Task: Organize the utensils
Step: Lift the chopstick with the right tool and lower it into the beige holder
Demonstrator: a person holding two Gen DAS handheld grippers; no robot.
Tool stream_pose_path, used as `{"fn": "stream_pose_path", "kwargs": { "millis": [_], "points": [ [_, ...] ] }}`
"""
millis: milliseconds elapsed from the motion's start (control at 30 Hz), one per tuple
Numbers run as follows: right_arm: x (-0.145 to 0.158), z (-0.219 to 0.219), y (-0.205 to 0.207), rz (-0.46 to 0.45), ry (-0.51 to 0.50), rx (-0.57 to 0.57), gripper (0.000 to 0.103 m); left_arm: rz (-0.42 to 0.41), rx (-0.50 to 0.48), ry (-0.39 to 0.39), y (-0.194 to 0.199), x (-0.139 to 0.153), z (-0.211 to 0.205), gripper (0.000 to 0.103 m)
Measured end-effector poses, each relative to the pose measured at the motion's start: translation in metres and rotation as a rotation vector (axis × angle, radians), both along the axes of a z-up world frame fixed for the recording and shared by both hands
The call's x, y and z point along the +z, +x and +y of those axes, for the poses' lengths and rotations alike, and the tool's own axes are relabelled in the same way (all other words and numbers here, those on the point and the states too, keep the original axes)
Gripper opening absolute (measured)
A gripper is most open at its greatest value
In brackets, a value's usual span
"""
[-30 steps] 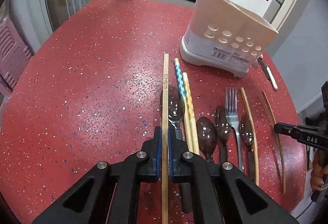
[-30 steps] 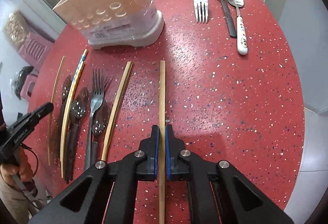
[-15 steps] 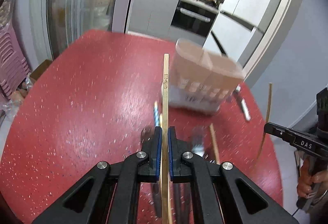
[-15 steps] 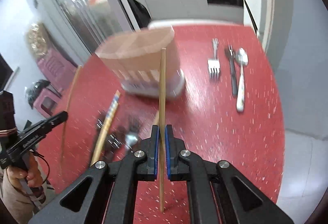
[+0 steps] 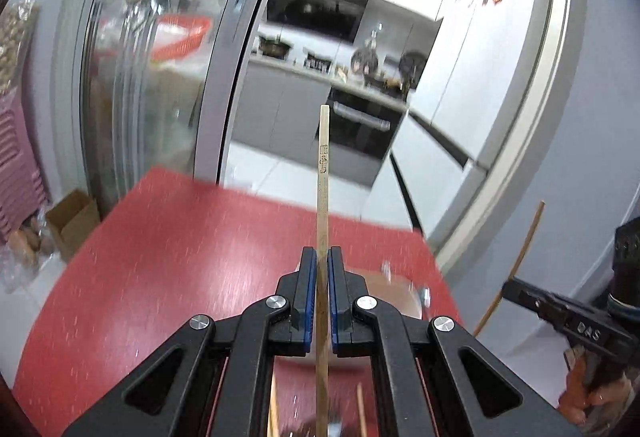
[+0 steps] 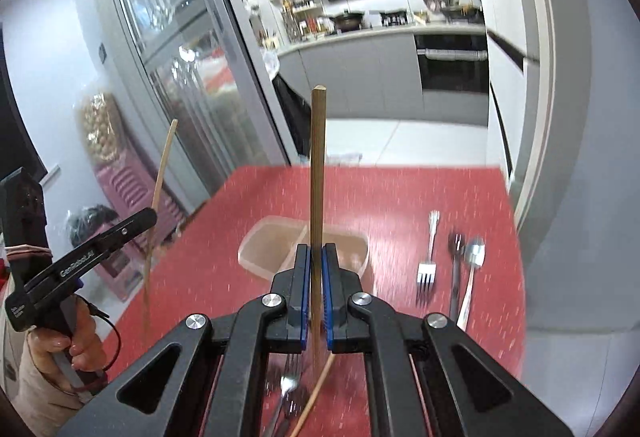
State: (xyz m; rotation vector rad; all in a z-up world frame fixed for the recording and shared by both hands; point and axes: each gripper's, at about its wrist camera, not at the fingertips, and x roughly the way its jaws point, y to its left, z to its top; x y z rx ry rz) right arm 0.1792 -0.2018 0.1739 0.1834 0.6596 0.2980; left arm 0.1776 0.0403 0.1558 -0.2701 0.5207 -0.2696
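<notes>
My left fingers (image 5: 322, 277) clamp pale chopstick (image 5: 323, 173); right fingers (image 6: 315, 271) clamp darker chopstick (image 6: 317, 165), above holder (image 6: 272, 237). Holder looks empty; fork (image 6: 427, 269), spoons beside it on counter (image 6: 360, 193) unsorted.

Your left claw (image 5: 322, 269) is clamped tight, its blue pads pressed on a thin stick that runs up between them, and it points forward and slightly downward. Your right claw (image 6: 315, 265) is closed the same way on its own stick, tilted down a little more. Your left hand (image 6: 60, 341) wraps that claw's handle; your right hand (image 5: 588, 393) grips the other.
</notes>
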Motion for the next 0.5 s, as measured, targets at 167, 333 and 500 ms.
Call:
{"fn": "stream_pose_path", "kwargs": {
  "millis": [167, 333, 500],
  "points": [
    [0.026, -0.002, 0.027, -0.057, 0.023, -0.019, 0.006, -0.071, 0.042, -0.009, 0.037, 0.013, -0.012, 0.031],
    [0.034, -0.003, 0.054, -0.085, 0.040, -0.034, 0.006, -0.111, 0.056, -0.021, 0.069, 0.002, -0.023, 0.031],
    [0.021, 0.002, 0.078, -0.098, 0.025, -0.037, 0.006, -0.149, 0.066, -0.023, 0.095, -0.012, -0.035, 0.031]
  ]
}}
